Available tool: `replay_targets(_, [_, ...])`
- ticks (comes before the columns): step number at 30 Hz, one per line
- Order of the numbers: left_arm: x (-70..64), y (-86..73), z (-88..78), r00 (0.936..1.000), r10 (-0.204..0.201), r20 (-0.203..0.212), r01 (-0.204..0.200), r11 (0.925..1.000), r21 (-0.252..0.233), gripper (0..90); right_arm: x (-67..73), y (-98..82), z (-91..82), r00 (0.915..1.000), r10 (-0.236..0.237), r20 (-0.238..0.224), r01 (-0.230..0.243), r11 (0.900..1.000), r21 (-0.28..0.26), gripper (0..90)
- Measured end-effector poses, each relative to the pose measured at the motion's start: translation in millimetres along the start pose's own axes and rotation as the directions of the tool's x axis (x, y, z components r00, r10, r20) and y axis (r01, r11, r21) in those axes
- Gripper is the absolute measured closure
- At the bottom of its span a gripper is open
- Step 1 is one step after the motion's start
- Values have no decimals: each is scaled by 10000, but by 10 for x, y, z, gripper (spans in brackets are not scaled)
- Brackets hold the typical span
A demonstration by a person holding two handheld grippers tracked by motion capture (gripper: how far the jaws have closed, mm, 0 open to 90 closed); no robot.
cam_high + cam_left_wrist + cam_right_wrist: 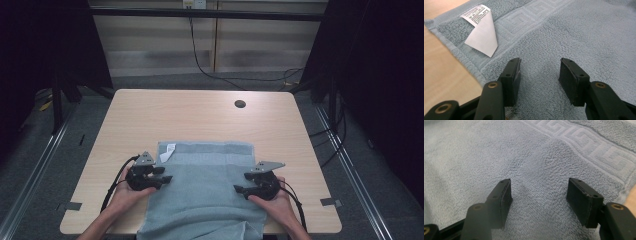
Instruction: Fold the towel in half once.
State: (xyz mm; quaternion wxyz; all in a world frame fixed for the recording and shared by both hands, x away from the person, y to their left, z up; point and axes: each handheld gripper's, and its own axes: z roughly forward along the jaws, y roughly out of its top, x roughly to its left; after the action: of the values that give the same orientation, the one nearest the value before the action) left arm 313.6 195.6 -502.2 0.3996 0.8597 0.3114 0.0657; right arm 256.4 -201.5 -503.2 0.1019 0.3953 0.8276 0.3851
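Terry-cloth towel (205, 185) lies flat at table's 6 o'clock, near end draping off the edge, label (482, 30) at its 11 o'clock corner. Left gripper (161, 176) and right gripper (242, 186) both wide open, empty, over opposite side edges. Likely folding: pinch the edges symmetrically, lift evenly.

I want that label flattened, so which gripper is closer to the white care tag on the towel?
Left. The left gripper sits just below the white tag near the towel's far left corner; the right gripper is across the towel.
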Motion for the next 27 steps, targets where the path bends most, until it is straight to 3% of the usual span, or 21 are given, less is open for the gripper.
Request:
replay_targets(2, [-45, -30, -54, 9998, 16, 176, -19, 9999, 163, 505, 35, -18, -38, 9994, 181, -283, -178, 9998, 115, 370])
replay_targets(3, [-36, -23, -58, 9996, 15, 291, -20, 9999, 165, 501, 48, -18, -61, 9995, 61, -312, -53, 9997, 250, 377])
replay_targets(6, [22, 29, -60, 9993, -126, 353, 123, 9999, 96, 498, -12, 18, -74, 9996, 61, -264, -61, 10000, -18, 377])
replay_targets(11, [250, 245, -41, 9979, -640, 91, 644, 9967, -498, 483, -431, 282, -4, 9979, 547, 346, -520, 9958, -750, 347])
replay_targets(12, [303, 274, -33, 9976, -688, -81, 680, 9953, -687, 475, -588, 393, 80, 9962, 765, 427, -728, 9940, -814, 331])
replay_targets(13, [363, 306, -17, 9970, -759, -173, 744, 9945, -736, 475, -588, 393, 80, 9962, 765, 427, -728, 9940, -814, 331])
replay_targets(14, [420, 328, 0, 9954, -933, -225, 908, 9914, -940, 469, -702, 493, 187, 9951, 798, 576, -757, 9946, -705, 321])
replay_targets(16, [532, 376, 39, 9909, -1317, -272, 1283, 9865, -1016, 454, -747, 540, 238, 9948, 740, 697, -699, 9958, -599, 297])
replay_targets(18, [643, 411, 93, 9833, -1801, -255, 1756, 9765, -1252, 423, -884, 619, 356, 9921, 931, 841, -875, 9939, -671, 289])
replay_targets(23, [679, 425, 164, 9813, -1797, -685, 1705, 9776, -1231, 403, -928, 581, 484, 9905, 926, 1014, -901, 9955, -290, 291])
replay_targets(25, [681, 417, 190, 9794, -1591, -1245, 1474, 9842, -983, 364, -884, 539, 473, 9906, 784, 1123, -746, 9965, -371, 295])
replay_targets(27, [729, 393, 199, 9769, -1818, -1126, 1711, 9803, -984, 364, -875, 528, 471, 9902, 664, 1228, -622, 9973, -380, 296])
